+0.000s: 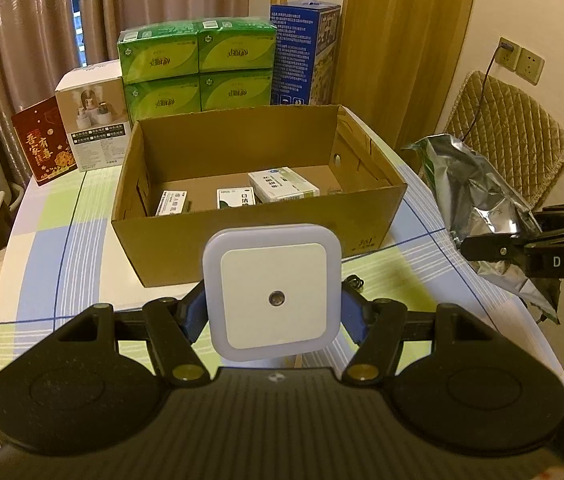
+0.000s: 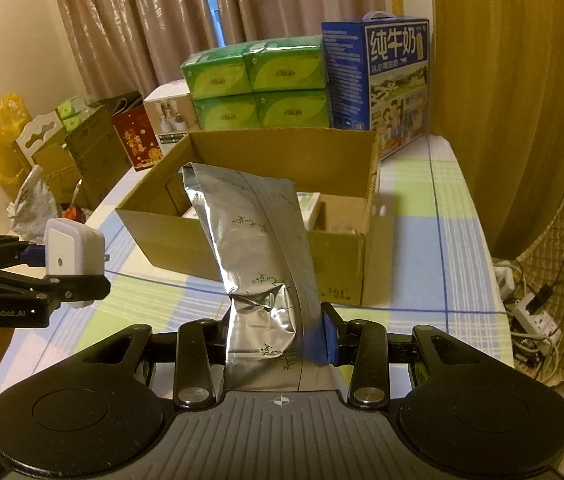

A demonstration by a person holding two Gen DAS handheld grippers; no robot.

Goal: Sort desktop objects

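My left gripper (image 1: 271,312) is shut on a white square night light (image 1: 273,291) and holds it above the table in front of an open cardboard box (image 1: 241,236). The night light also shows in the right wrist view (image 2: 71,256), held by the left gripper (image 2: 61,276). My right gripper (image 2: 277,336) is shut on a silver foil pouch (image 2: 257,260), upright in front of the box (image 2: 338,264). The pouch shows in the left wrist view (image 1: 478,204) at the right. Three small medicine boxes (image 1: 282,186) lie inside the cardboard box.
Green tissue packs (image 1: 197,64), a blue milk carton (image 1: 306,56), a white product box (image 1: 93,116) and a red box (image 1: 43,144) stand behind the cardboard box. A checked tablecloth (image 1: 61,248) covers the table. A padded chair (image 1: 510,128) and a power strip (image 2: 534,312) are to the right.
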